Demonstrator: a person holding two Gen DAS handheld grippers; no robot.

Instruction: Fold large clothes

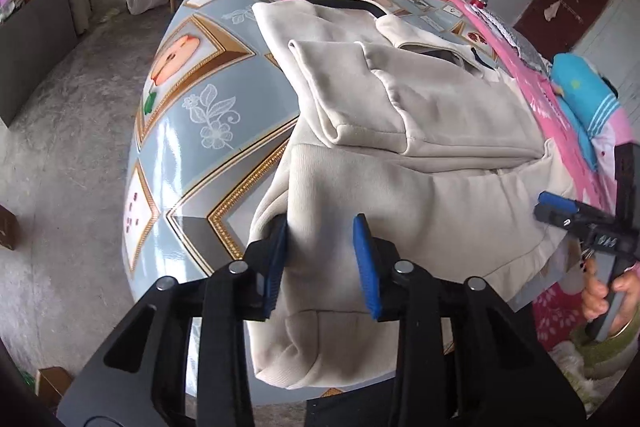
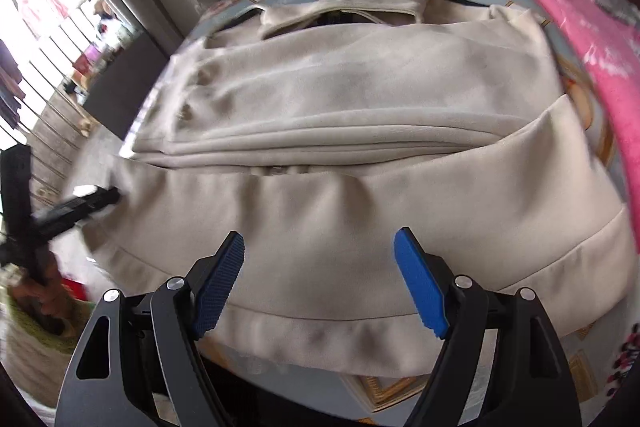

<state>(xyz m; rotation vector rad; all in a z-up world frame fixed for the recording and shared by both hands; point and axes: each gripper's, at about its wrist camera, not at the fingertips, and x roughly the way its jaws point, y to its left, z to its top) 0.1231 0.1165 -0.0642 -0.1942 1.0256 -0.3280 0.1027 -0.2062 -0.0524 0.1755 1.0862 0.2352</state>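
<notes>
Beige garment (image 1: pixel 420 131), one piece, lies part-folded across the desk (image 1: pixel 208 115), its hem overhanging the near edge. Left gripper (image 1: pixel 320 259) angles down at the near left corner, jaws pinching a bunched fold. Right gripper (image 2: pixel 320 279) tilts down over the hem, jaws wide apart, gripping nothing. Bare desk shows left; pink cloth (image 2: pixel 580 39) crowds the right edge.

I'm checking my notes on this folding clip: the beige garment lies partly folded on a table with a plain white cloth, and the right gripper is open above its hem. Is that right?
Not quite. The table is covered in a blue-grey cloth printed with framed fruit and flowers, not plain white; the left wrist view shows it best. The beige garment does lie partly folded, and the right gripper is open above its hem.
</notes>
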